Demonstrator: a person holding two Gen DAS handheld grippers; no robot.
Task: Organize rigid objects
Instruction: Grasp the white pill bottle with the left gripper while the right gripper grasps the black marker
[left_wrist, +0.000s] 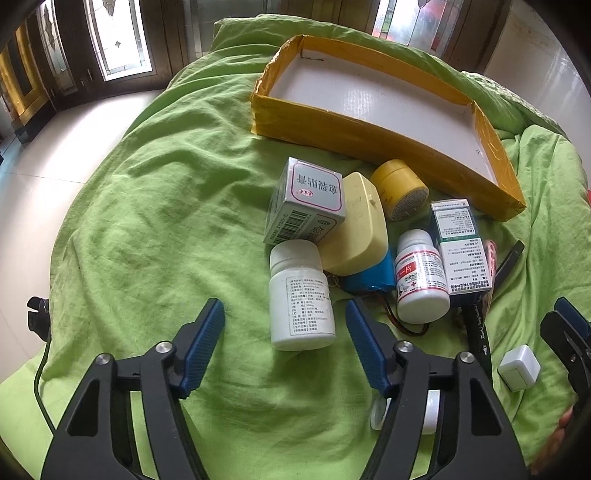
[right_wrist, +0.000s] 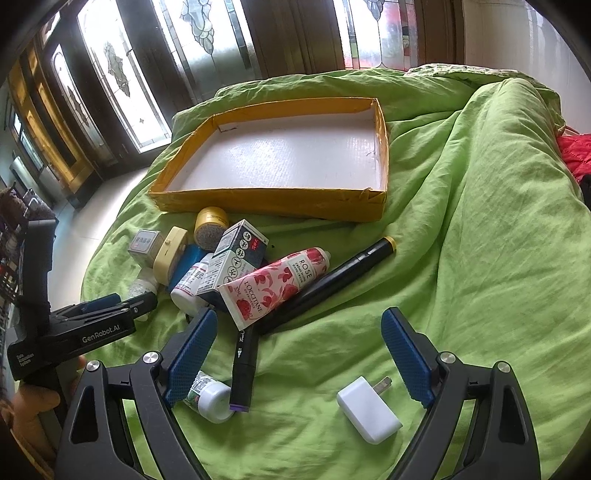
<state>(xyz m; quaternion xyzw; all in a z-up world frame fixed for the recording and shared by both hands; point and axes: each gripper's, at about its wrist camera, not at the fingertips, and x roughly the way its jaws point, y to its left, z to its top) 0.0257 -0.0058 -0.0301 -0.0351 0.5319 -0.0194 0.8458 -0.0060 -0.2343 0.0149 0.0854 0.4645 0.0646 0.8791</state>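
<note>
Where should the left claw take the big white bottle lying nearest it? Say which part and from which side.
Grip the white bottle across its labelled body, below the cap, coming down from above. It lies on its side on the green sheet, cap pointing away, lined up between the left claw fingers, its round flanks exposed.

bedcover (left_wrist: 166, 221): matt creased cloth | tray (left_wrist: 351, 136): glossy-taped cardboard | bottle (left_wrist: 301, 295): smooth plastic
</note>
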